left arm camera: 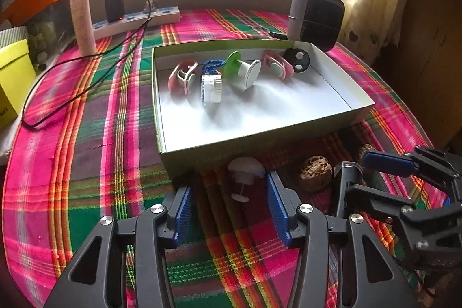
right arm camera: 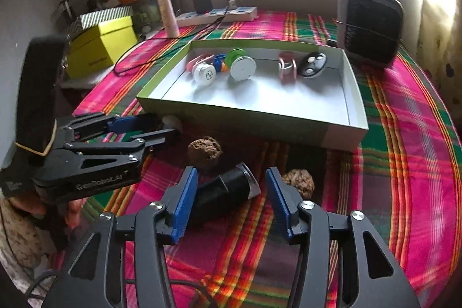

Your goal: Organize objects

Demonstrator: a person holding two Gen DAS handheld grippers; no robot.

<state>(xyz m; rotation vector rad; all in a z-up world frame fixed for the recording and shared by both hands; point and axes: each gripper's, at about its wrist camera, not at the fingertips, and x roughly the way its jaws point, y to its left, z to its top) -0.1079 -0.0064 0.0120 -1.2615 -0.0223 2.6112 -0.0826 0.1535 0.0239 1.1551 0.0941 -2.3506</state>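
Observation:
A shallow white box with green sides (left arm camera: 260, 143) (right arm camera: 358, 117) holds several small items: a pink clip, a white round cap, a green-and-white spool (left arm camera: 241, 71) (right arm camera: 239, 64), a pink-red piece and a black disc. My left gripper (left arm camera: 229, 210) (right arm camera: 161, 123) is open around a white mushroom-shaped knob (left arm camera: 245, 172) lying on the cloth by the box's near wall. My right gripper (right arm camera: 231, 201) is open around a black cylinder with a silver end (right arm camera: 228, 188) (left arm camera: 349, 181). Two brown walnut-like lumps (right arm camera: 205, 149) (right arm camera: 300, 181) lie beside it.
A plaid cloth (left arm camera: 86, 163) covers the round table. At the back stand a power strip with a charger (left arm camera: 135, 19), a cream tube (left arm camera: 82, 16) and a small heater (left arm camera: 316, 13) (right arm camera: 369, 25). A yellow box (right arm camera: 101, 45) sits at the left.

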